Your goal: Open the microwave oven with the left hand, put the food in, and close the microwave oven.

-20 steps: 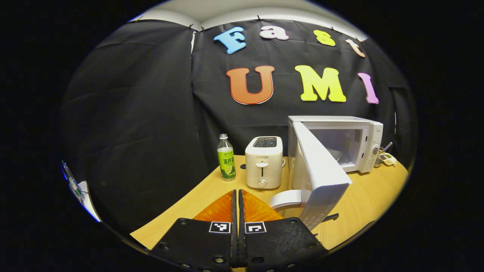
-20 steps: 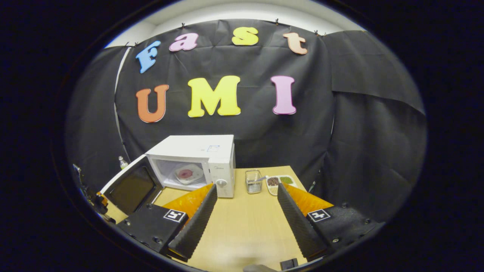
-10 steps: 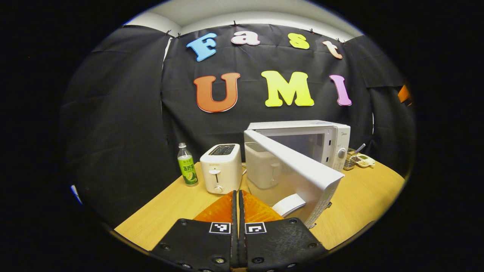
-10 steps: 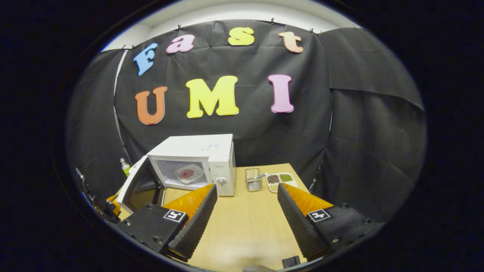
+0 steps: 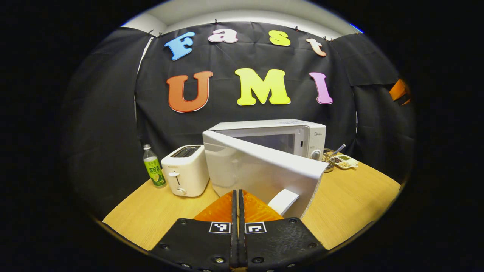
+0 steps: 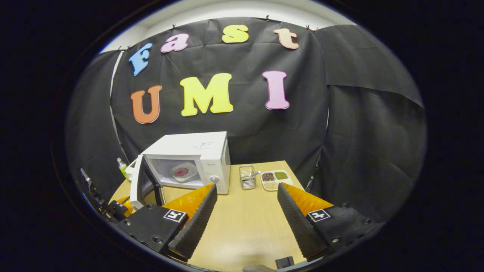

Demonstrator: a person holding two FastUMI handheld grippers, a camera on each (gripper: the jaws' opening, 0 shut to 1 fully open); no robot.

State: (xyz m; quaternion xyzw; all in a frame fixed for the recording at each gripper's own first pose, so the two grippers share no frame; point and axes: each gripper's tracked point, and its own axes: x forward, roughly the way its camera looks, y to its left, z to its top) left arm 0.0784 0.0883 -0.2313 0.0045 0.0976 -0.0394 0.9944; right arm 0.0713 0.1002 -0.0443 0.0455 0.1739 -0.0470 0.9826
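**Microwave door half open, food inside**

Left gripper [image 5: 238,196] has its fingers pressed together with nothing between them, tips right at the white door [image 5: 261,173] near its handle [image 5: 284,200]; contact hard to confirm from this angle. Microwave [image 6: 189,160] sits on the wooden table [image 6: 245,223], door swung out partway. In the right gripper view, a plate with pinkish food [image 6: 182,172] lies in the cavity. Right gripper [image 6: 245,209] hangs over bare tabletop, fingers spread wide, holding nothing. Toaster [image 5: 185,170] stands just left of the microwave, green-label bottle [image 5: 154,166] beside it. Wire basket [image 6: 247,176] and divided snack tray [image 6: 275,179] sit to the microwave's right.
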